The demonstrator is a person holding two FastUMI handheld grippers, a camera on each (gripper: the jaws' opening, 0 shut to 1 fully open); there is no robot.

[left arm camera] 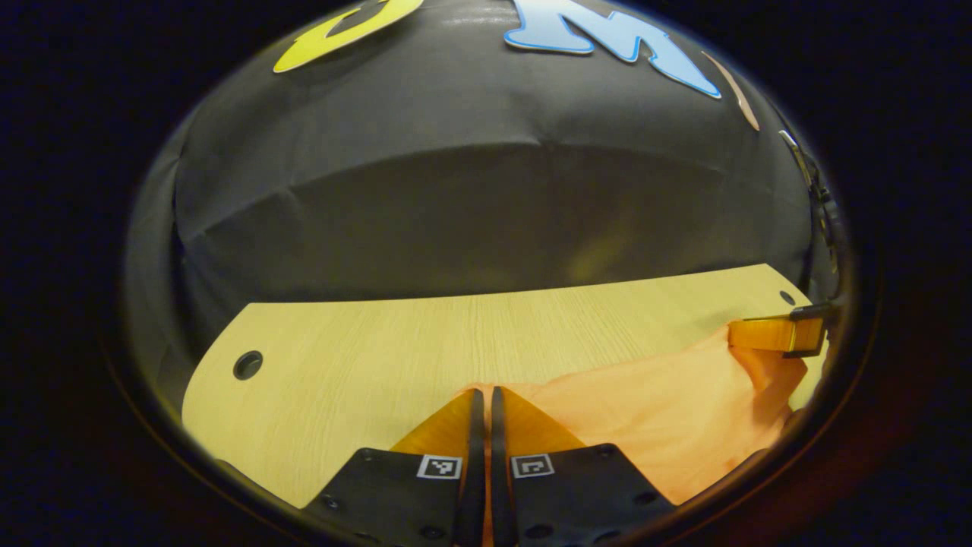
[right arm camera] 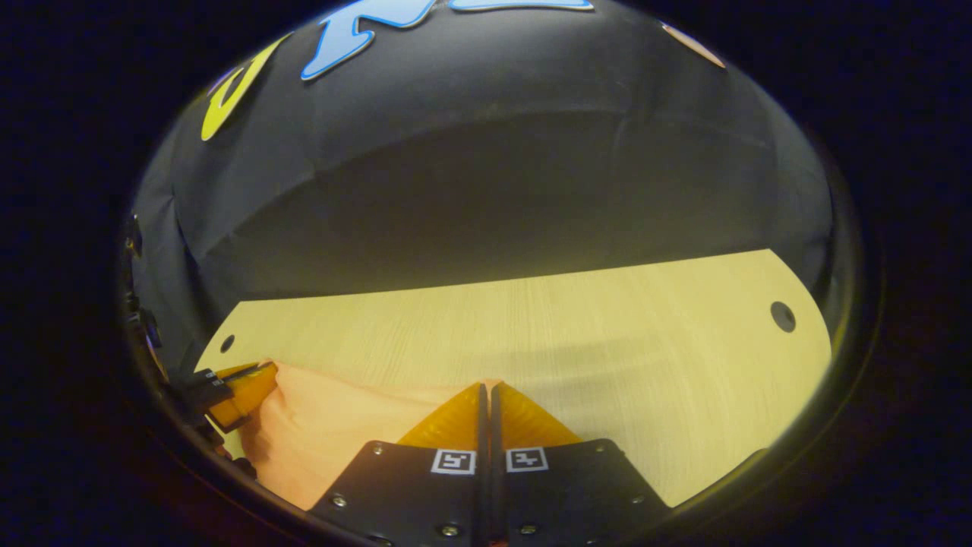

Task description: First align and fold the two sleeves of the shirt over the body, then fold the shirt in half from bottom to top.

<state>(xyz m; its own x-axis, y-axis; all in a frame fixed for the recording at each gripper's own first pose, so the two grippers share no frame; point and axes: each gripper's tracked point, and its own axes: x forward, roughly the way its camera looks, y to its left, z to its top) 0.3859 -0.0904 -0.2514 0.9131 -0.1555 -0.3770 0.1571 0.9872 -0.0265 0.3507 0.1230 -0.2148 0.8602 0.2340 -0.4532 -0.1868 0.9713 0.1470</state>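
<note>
A peach-orange shirt (left arm camera: 653, 425) hangs stretched between my two grippers just above the light wooden table (left arm camera: 395, 349). In the left gripper view my left gripper (left arm camera: 484, 393) is shut, with the shirt's edge pinched at its tips and the cloth running off to the right. There the right gripper (left arm camera: 778, 334) shows at the far right, closed on the other end of the cloth. In the right gripper view my right gripper (right arm camera: 486, 387) is shut on the shirt (right arm camera: 342, 429), which spreads left to the left gripper (right arm camera: 239, 391). The sleeves are hidden.
The table (right arm camera: 645, 342) ends at the black cloth wall behind. It has round holes near its back corners: a hole (left arm camera: 247, 365) on the left, a hole (right arm camera: 782, 316) on the right. Bare wood lies ahead of both grippers.
</note>
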